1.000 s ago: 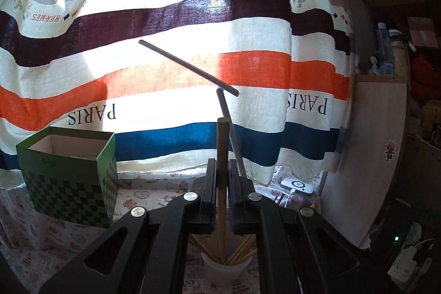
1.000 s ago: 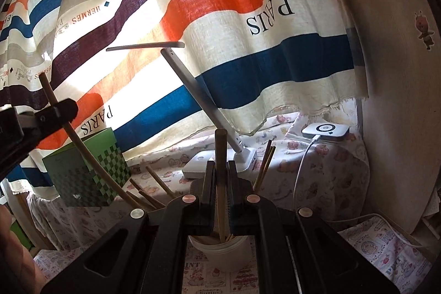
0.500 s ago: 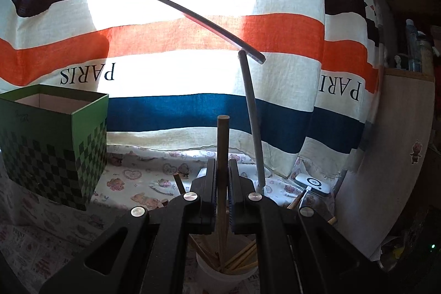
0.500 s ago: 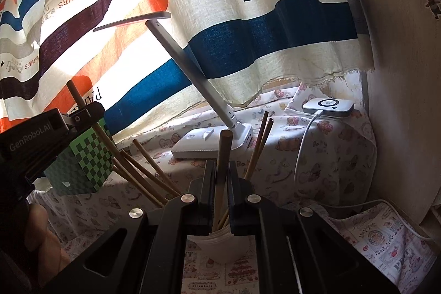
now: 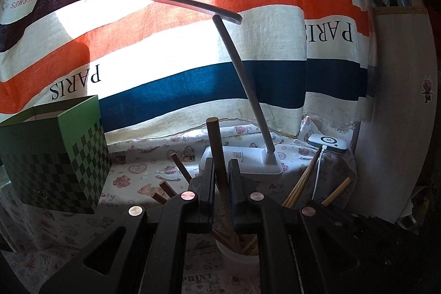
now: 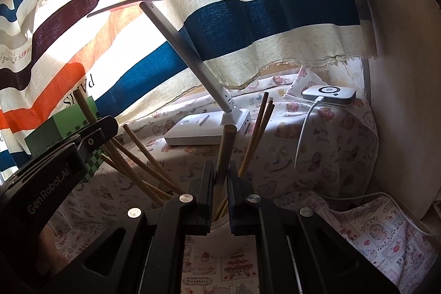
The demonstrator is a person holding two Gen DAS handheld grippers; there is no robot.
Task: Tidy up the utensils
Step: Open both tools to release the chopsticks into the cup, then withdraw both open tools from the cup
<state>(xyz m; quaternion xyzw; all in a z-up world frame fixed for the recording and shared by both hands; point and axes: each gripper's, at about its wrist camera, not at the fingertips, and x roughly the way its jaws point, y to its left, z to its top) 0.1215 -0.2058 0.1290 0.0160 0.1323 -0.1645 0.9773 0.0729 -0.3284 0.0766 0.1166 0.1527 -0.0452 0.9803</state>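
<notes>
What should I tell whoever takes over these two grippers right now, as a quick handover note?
Left gripper: shut on a dark wooden chopstick, lower end over the white cup.
Right gripper: shut on a chopstick above the same cup.
Done: several chopsticks already stand fanned out in the cup.
Left: lower and release both held sticks into the cup. The green checkered box stands apart on the table; none visible inside.
</notes>
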